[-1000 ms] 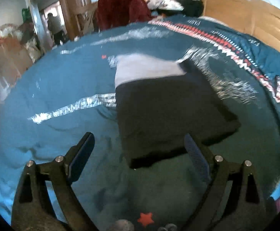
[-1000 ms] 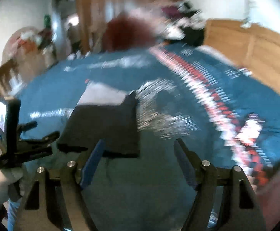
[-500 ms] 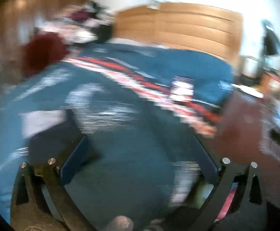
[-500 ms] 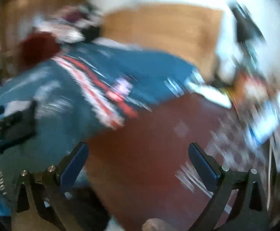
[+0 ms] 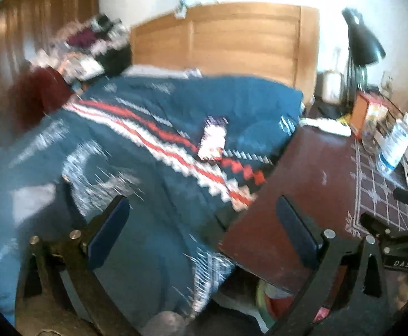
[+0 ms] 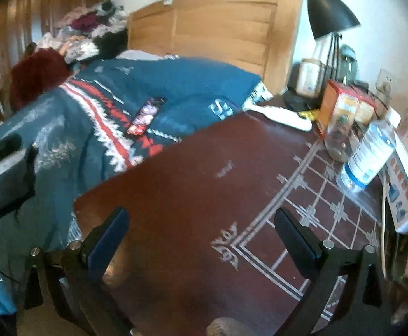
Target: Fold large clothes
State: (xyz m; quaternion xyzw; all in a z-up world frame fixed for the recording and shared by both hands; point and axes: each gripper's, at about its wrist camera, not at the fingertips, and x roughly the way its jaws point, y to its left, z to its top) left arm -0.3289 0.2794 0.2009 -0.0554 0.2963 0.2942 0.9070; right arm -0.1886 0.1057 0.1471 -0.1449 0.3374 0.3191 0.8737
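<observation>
The folded dark garment with a pale grey panel [image 6: 12, 179] lies on the blue patterned bedspread [image 6: 181, 84] at the far left of the right wrist view. In the left wrist view only a blurred grey patch of that garment [image 5: 31, 198] shows at the left edge. My left gripper [image 5: 201, 224] is open and empty, over the bed's corner beside the table. Above the dark red table [image 6: 204, 190], my right gripper [image 6: 202, 232] is open and empty too. Both are well away from the garment.
A phone [image 6: 146, 116] lies on the bedspread. The table carries a water bottle [image 6: 369, 154], boxes [image 6: 341, 106], a jar and a black desk lamp [image 6: 327, 8]. A heap of clothes [image 6: 86, 36] sits at the bed's far side by the wooden headboard [image 6: 218, 25].
Both grippers have swung right, away from the folded garment on the bed toward the dark red table. The garment has stayed where it lay. Both stayed open.
</observation>
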